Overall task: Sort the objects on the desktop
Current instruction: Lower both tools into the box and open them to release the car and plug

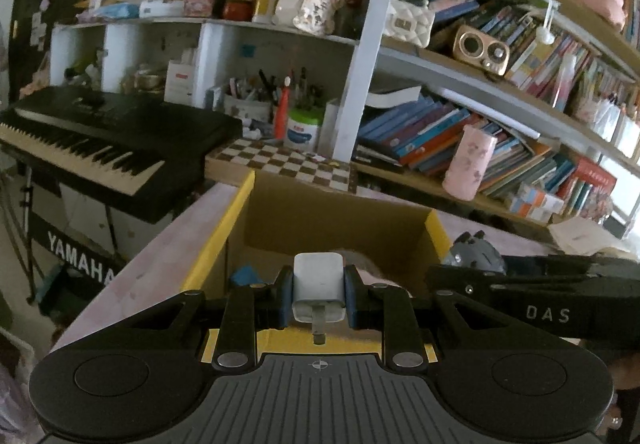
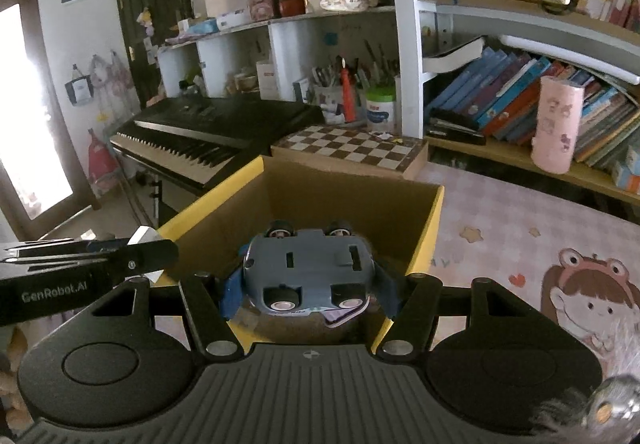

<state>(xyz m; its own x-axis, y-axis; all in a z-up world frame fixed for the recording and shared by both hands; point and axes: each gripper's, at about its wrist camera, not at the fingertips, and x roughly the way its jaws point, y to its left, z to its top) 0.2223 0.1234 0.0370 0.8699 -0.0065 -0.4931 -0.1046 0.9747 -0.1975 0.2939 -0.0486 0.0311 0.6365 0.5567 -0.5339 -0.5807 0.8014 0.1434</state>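
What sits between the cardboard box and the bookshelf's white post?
A chessboard lies between the cardboard box and the white post, clearest in the right wrist view.

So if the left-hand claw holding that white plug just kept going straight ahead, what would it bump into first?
Probably the far inner wall of the cardboard box. The left gripper, shut on the white charger, points into the box's open top; depth is hard to judge.
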